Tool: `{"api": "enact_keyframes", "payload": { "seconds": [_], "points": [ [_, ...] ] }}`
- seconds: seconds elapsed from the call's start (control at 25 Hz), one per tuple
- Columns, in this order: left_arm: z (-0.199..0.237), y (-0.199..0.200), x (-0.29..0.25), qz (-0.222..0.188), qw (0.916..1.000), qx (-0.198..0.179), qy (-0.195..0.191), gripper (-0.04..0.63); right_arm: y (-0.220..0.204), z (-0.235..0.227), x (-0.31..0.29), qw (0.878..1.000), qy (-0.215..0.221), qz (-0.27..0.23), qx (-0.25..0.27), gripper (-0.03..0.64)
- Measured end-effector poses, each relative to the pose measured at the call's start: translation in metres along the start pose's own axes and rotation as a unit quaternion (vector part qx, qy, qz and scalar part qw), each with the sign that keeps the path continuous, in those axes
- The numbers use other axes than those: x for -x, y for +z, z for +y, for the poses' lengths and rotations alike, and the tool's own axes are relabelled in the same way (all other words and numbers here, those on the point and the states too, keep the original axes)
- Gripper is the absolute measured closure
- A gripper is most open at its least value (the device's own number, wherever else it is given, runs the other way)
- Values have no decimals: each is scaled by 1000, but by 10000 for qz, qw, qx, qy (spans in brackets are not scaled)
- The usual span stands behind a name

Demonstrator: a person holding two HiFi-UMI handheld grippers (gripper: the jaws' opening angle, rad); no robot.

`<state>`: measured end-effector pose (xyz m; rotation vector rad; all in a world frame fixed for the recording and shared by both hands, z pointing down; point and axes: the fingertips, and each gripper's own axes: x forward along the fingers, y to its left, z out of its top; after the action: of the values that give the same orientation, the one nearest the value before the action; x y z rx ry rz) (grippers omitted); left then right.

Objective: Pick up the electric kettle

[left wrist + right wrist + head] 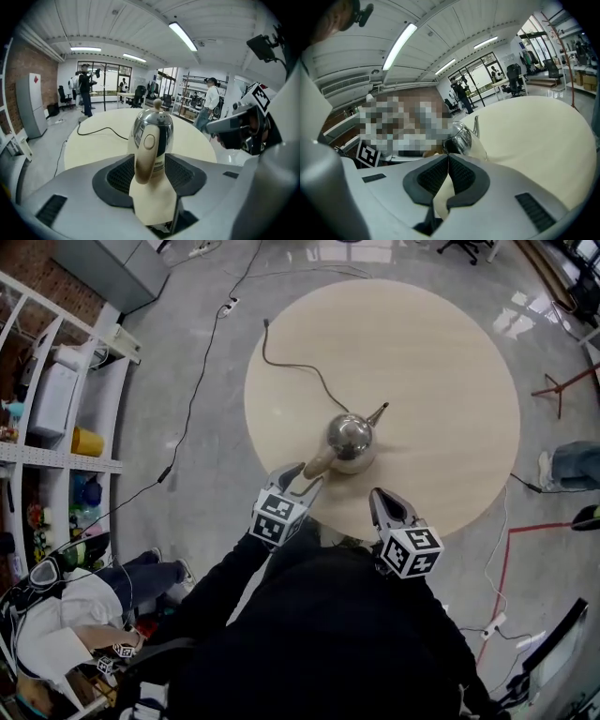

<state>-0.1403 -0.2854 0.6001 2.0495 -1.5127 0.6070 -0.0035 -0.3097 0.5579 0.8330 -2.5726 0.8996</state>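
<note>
— How did the left claw [305, 478] stand?
— Jaws apart, with the handle [147, 150] of the electric kettle [351, 440] upright in the gap, seemingly not yet pinched. I'd judge it was lined up so that closing would catch the handle.
— And the right claw [448, 157]?
— Closed on nothing, by the near edge of the surface [422, 381], probably just kept clear.
— The kettle?
— Upright mid-surface, its cord [291, 367] trailing far-left.
</note>
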Motion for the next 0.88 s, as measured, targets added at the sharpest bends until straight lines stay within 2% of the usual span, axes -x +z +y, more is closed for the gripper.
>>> {"api": "enact_keyframes", "payload": {
  "seconds": [0.2, 0.44, 0.72, 0.88],
  "points": [
    [7, -10, -27, 296, 9990, -244, -239, 397, 9, -10, -2, 9993, -340, -105, -70, 601],
    [9, -17, -48, 618, 9958, -499, -453, 397, 8, -13, -11, 9983, -528, -80, -232, 601],
    [4, -22, -67, 948, 9917, -685, -535, 400, 7, -20, -17, 9976, -601, -9, -348, 601],
    [7, -22, -69, 1036, 9904, -796, -446, 449, 6, -19, -19, 9972, -637, -5, -388, 601]
  ]
}}
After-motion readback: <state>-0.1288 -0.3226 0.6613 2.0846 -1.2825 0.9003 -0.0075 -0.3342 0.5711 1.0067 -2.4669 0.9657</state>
